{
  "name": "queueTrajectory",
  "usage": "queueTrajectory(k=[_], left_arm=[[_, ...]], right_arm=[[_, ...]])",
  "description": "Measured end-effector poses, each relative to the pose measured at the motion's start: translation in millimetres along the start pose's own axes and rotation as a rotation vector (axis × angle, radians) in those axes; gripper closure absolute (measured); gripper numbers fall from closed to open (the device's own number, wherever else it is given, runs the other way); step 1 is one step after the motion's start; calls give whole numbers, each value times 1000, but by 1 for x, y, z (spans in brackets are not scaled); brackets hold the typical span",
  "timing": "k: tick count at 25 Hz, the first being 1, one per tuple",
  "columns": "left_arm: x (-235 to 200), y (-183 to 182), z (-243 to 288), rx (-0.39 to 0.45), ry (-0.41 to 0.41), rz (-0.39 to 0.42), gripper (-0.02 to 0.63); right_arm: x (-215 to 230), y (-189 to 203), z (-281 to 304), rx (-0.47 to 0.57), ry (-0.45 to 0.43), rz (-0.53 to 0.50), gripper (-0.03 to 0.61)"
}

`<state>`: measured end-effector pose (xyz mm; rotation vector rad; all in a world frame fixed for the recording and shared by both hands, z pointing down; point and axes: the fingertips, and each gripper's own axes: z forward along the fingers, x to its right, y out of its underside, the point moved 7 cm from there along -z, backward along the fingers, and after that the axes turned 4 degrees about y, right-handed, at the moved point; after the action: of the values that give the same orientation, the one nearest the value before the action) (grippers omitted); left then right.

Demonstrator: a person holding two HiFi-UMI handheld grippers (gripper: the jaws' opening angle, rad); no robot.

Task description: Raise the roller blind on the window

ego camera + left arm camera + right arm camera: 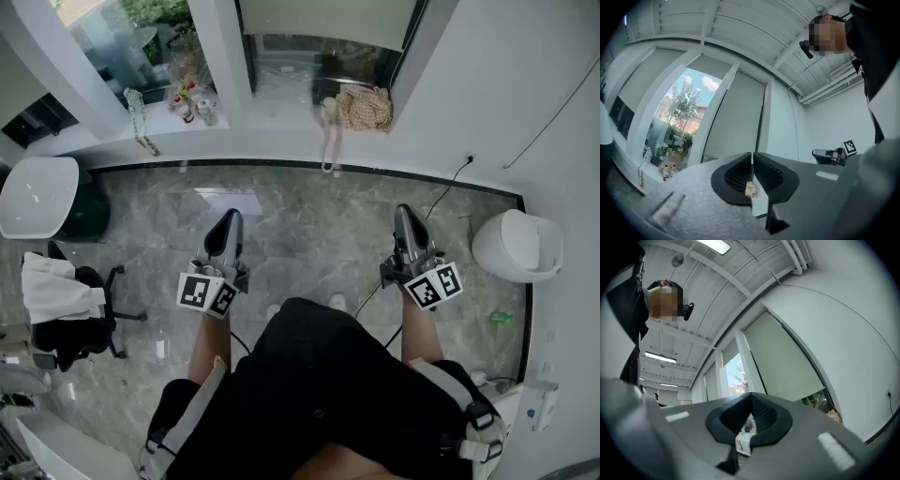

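The pale roller blind [328, 21] hangs low over the middle window, leaving a strip of glass above the sill; it also shows as a beige sheet, blind [736, 117], blind [787, 357]. Both grippers are held over the marble floor, short of the sill and pointing at the window. My left gripper [231, 218] is shut with nothing in it, its jaws meeting in a line, left gripper [751, 161]. My right gripper [403, 213] is likewise shut and empty, right gripper [751, 401]. Neither touches the blind. No pull cord is clearly visible by this blind.
A checked cloth bag [364, 108] sits on the sill [272, 127] under the blind, small bottles [192, 103] and a beaded chain [141, 122] further left. A white bin [517, 246] stands right, a cable [441, 202] runs along the floor, an office chair [66, 300] stands left.
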<state>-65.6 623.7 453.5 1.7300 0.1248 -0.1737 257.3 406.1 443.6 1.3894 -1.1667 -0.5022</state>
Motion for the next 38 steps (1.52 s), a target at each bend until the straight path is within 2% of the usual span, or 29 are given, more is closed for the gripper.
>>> queueTrajectory(k=[11,17,21,23,27,38], left_arm=[[-21,-7,-24,-10,-8,-19,599],[-35,-2,-37,-29,21,-34,599],[-43,6,-41,-35,28,-55,598],[-47,12,-38,-44,26,-61,599],[-49,17,-12,-45,22,-60,598],[-50,25,100,-19,-41,-27,600]], right_arm=[[-27,13,14,-13,-15,13,580],[-46,31,9,-29,18,28,580],[-51,35,4,-4,33,72,580],[-49,36,2,-7,45,56,578],[-26,33,16,-16,60,4,578],[84,10,103,15,9,-6,578]])
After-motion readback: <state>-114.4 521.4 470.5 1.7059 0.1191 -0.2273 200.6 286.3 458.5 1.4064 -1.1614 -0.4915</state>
